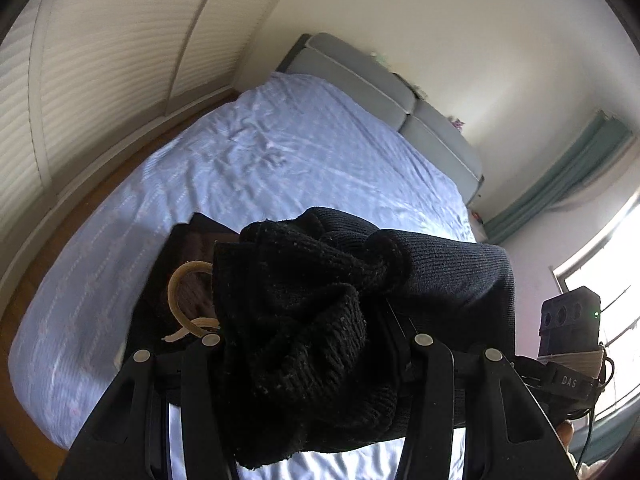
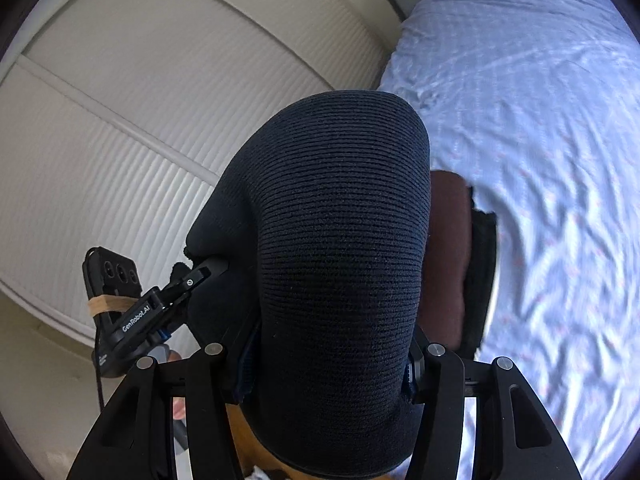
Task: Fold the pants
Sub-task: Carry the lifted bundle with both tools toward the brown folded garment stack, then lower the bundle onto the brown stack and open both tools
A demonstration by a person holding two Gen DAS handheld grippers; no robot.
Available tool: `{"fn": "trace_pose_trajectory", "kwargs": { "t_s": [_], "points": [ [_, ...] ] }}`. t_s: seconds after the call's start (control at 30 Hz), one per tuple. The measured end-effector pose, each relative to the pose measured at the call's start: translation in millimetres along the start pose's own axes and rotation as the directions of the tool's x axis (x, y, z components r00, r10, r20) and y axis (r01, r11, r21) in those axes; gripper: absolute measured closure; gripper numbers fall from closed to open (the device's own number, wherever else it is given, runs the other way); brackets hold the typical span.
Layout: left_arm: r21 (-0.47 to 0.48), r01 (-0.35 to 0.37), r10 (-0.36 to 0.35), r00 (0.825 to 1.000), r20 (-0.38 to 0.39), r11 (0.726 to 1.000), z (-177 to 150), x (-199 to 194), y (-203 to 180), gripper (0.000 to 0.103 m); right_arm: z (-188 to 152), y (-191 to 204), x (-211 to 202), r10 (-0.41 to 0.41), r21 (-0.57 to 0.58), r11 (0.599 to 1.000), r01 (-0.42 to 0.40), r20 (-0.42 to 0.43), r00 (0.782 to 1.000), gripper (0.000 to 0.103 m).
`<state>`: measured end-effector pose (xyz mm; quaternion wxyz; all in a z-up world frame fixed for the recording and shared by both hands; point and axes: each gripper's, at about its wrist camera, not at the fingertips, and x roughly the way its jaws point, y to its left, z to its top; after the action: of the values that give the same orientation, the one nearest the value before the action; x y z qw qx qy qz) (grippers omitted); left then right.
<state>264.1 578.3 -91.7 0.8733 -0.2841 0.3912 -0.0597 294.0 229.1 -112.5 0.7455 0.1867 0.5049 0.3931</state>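
Landmark: the bed (image 1: 280,152), covered by a pale blue sheet.

Edges and open room:
- In the left wrist view, a broad stretch of wrinkled sheet is seen beyond the pants (image 1: 320,300), running up to the grey headboard (image 1: 384,88) at the bed's far end.
- A strip of wooden floor (image 1: 100,184) is seen along the bed's left edge, bounded by the louvred wardrobe doors (image 1: 100,60).
- A window (image 1: 616,248) and a green curtain (image 1: 568,176) are seen past the bed's right side.
- In the right wrist view, open sheet (image 2: 540,140) is seen to the right of the cloth.

Grippers:
- Left gripper (image 1: 316,344): the jaws are closed to a narrow gap, filled by a bunched black knit fold of the pants. A tan loop (image 1: 188,300) is seen just left of the bundle.
- Right gripper (image 2: 328,352): the jaws are clamped on a smooth ribbed fold of the pants (image 2: 340,240), which bulges over them and hides the fingertips.
- The left gripper (image 2: 196,280) is seen from the right wrist, pinching the same cloth.

Pants: held raised above the near end of the bed, between both grippers. A brown and black garment (image 2: 460,260) is seen beneath, on the sheet.
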Motion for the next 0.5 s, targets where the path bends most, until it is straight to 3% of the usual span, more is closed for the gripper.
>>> {"fn": "trace_pose_trajectory", "kwargs": {
  "t_s": [0.17,0.37,0.43,0.5],
  "points": [
    [-0.018,-0.007,0.007,0.999,-0.05,1.0,28.3,44.0,37.2,0.053,20.0,-4.7,38.0,-0.035,0.002,0.999,0.035,-0.037,0.999,0.047],
    [0.01,-0.039,0.04,0.993,-0.115,0.999,40.1,95.7,64.1,0.051,42.1,-29.2,86.9,-0.103,0.035,0.994,0.105,-0.077,0.992,0.047],
    [0.045,-0.059,0.065,0.987,-0.145,0.997,40.8,112.5,70.4,0.049,49.6,-32.9,104.2,-0.139,0.041,0.989,0.143,-0.091,0.986,0.047],
    [0.093,-0.095,0.11,0.979,-0.172,0.991,39.8,122.6,72.4,0.04,51.7,-33.8,108.1,-0.18,0.038,0.982,0.184,-0.095,0.979,0.043]
  ]
}}
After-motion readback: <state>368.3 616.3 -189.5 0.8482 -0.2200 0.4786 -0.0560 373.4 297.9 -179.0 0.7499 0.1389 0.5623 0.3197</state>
